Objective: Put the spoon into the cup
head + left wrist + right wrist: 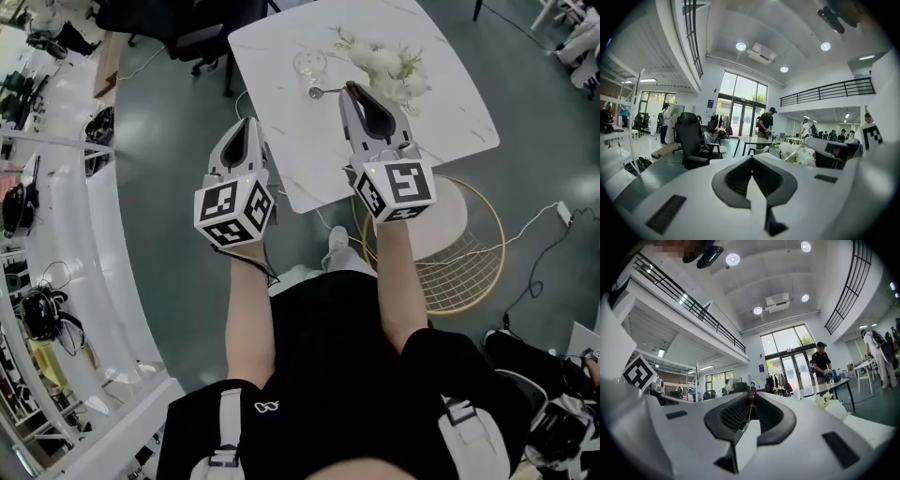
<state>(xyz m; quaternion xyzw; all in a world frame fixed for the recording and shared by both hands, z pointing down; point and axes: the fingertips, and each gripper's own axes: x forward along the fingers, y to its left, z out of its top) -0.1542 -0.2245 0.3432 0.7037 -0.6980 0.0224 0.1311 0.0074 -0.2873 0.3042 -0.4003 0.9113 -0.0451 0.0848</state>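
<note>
The white marble-patterned square worktop carries everything the task needs, and we stand at its near edge so that both arms reach over it. A bunch of white artificial flowers lies toward the far side, just right of the working spot, so we judge that any approach has to keep left of it.

Our right claw stretches out over the worktop, its jaws clenched on the thin handle of the small silver metal spoon. The right gripper view shows that handle pinched between the pads, close to the tips. Because we grip the handle end, the spoon's bowl sticks out ahead toward the cup and can go in first. Whether the bowl touches the worktop or hangs just above it, we cannot tell.

Our left claw sits off the near-left edge, jaws closed on nothing. We take it to be parked aside, since one hand seems enough here.

The clear glass cup stands upright just beyond the spoon's bowl, near it but apart. The spoon is not yet inside. We judge that the bowl must next clear the rim, then tip downward.
</note>
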